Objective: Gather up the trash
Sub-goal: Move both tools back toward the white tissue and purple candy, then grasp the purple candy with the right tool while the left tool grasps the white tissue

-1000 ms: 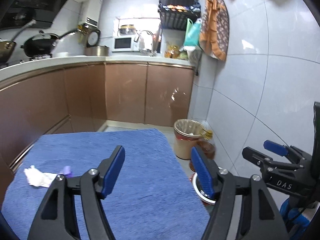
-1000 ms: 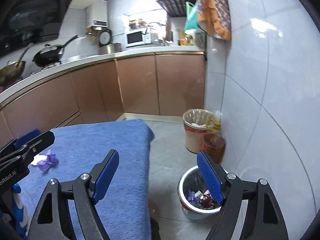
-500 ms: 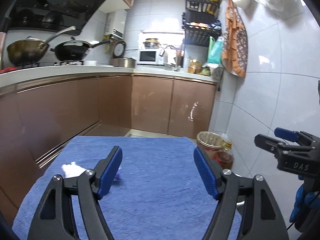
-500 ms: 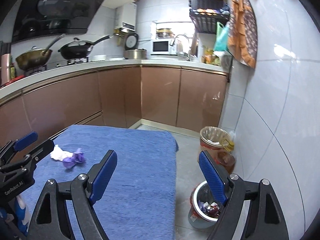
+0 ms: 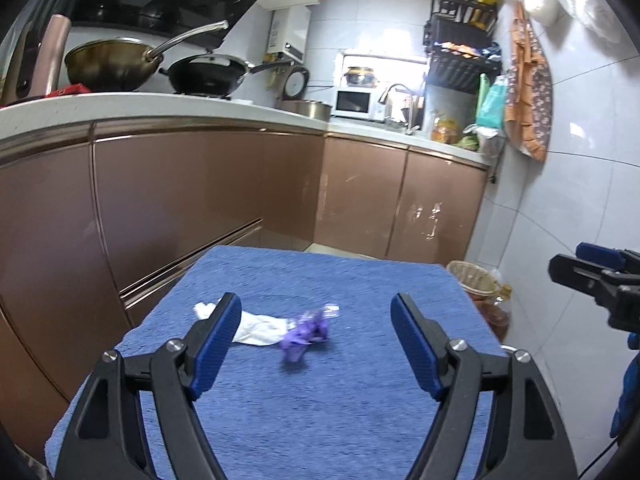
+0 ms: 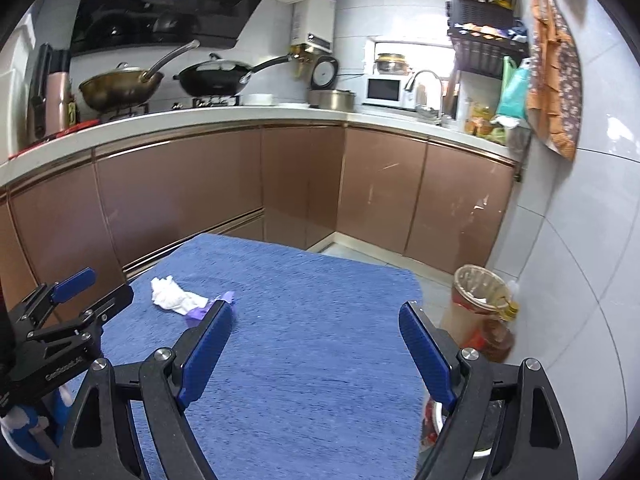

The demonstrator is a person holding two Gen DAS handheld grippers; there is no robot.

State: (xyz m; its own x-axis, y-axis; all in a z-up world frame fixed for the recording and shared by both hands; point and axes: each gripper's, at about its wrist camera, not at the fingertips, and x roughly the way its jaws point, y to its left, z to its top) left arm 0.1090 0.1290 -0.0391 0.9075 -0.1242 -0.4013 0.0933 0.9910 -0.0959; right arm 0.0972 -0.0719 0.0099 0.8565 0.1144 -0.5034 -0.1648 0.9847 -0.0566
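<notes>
A crumpled white tissue (image 5: 258,330) and a purple wrapper (image 5: 306,332) lie together on the blue-cloth table (image 5: 340,400). My left gripper (image 5: 316,344) is open and empty, hovering just short of them, its left finger overlapping the tissue. In the right wrist view the tissue (image 6: 174,300) and wrapper (image 6: 206,310) lie at the left; my right gripper (image 6: 316,356) is open and empty above the table's right part. A metal trash bowl (image 6: 460,432) with wrappers sits on the floor, mostly hidden behind the right finger.
A lined waste bin (image 6: 476,304) and an oil bottle (image 6: 498,336) stand on the floor by the tiled wall. Brown kitchen cabinets (image 6: 200,200) run behind and left of the table, with pans on the counter.
Both grippers have swung left and tilted up, away from the floor bowl. The tissue and purple wrapper now sit near the centre of the left view, closer to the left gripper.
</notes>
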